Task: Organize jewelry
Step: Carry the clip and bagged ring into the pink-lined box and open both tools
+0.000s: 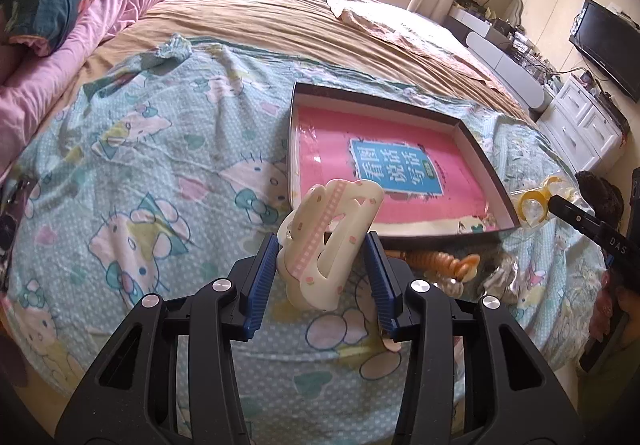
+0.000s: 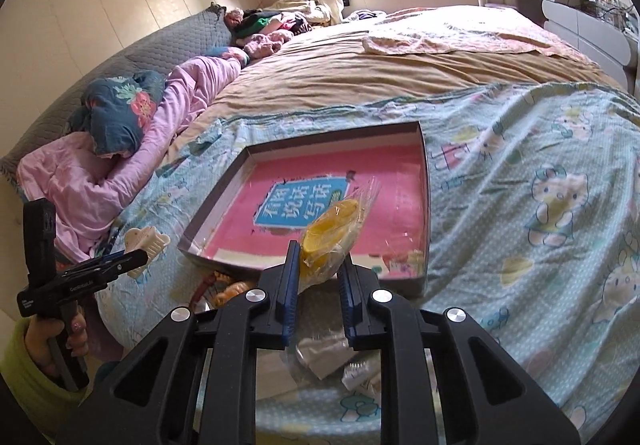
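Observation:
My left gripper [image 1: 322, 245] is shut on a cream hair claw clip [image 1: 332, 241] with a pink strip, held above the bedspread just short of the shallow box [image 1: 492, 181] with a pink book inside. It also shows in the right wrist view [image 2: 146, 245]. My right gripper [image 2: 320, 255] is shut on a yellow item in a clear plastic bag [image 2: 332, 233], held over the box's near edge [image 2: 426, 213]. The bag also shows in the left wrist view [image 1: 536, 205].
Orange hair accessories [image 1: 440, 261] and a crinkled clear packet [image 1: 502, 277] lie on the Hello Kitty bedspread [image 1: 140, 185] near the box's front edge. A small white packet [image 2: 360, 375] lies under my right gripper. Pink bedding [image 2: 120, 165] is piled at the left.

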`<state>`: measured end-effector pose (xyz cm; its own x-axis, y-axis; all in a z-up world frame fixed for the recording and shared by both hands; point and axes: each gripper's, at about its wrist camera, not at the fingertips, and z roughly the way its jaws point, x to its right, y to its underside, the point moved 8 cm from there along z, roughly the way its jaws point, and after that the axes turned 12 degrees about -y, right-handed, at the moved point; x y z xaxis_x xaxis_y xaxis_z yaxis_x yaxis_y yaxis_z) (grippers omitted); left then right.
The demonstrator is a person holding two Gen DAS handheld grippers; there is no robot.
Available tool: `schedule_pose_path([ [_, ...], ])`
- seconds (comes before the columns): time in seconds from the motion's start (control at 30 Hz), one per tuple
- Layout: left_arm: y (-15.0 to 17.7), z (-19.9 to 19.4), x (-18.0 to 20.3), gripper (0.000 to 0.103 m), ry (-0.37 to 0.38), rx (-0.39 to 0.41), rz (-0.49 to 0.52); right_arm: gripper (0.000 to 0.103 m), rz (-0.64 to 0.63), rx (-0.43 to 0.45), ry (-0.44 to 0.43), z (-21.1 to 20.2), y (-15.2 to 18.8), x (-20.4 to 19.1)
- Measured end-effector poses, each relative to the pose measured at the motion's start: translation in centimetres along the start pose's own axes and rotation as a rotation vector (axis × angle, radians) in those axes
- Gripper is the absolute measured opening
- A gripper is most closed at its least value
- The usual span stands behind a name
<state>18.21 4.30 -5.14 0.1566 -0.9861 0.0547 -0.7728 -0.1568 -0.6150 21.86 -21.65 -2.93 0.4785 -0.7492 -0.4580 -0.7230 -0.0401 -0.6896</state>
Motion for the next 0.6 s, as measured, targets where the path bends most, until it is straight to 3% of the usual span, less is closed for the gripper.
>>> schedule_pose_path([
  [0.6, -5.1, 3.4, 3.0, 0.036, 0.002, 0.011, 0.039, 0.017, -0.004, -0.006, -0.005, 5.4, -3.0, 1.9],
])
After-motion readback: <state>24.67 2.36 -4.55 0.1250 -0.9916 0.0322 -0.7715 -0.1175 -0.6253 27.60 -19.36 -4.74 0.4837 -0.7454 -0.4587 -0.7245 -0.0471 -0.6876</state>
